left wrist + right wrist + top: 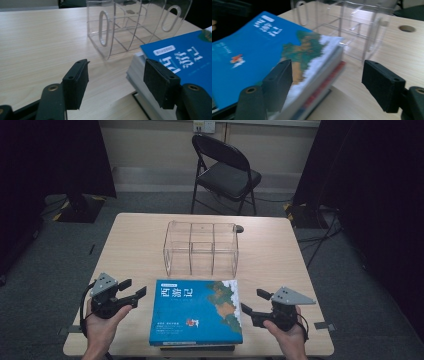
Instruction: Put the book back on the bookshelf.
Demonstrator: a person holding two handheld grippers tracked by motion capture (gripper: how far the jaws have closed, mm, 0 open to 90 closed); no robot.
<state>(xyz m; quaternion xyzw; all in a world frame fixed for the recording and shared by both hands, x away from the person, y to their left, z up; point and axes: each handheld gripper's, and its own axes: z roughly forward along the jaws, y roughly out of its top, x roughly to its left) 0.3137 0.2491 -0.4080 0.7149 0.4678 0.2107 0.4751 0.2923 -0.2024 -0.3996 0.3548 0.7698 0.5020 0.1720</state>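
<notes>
- Blue book (196, 312), lower centre of the high view: white title characters, green-brown artwork at its right, stacked on other books
- Left gripper (134, 290) spread, holding nothing
- Right gripper (253, 301) spread, holding nothing

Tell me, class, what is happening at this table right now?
A person sits at a wooden table with a gripper in each hand. The left gripper and right gripper are both open, flanking a blue book that lies on top of a small stack. Neither gripper has closed on it yet. Beyond the stack stands a clear divided organizer, its compartments empty, and a folding chair stands past the table.
</notes>
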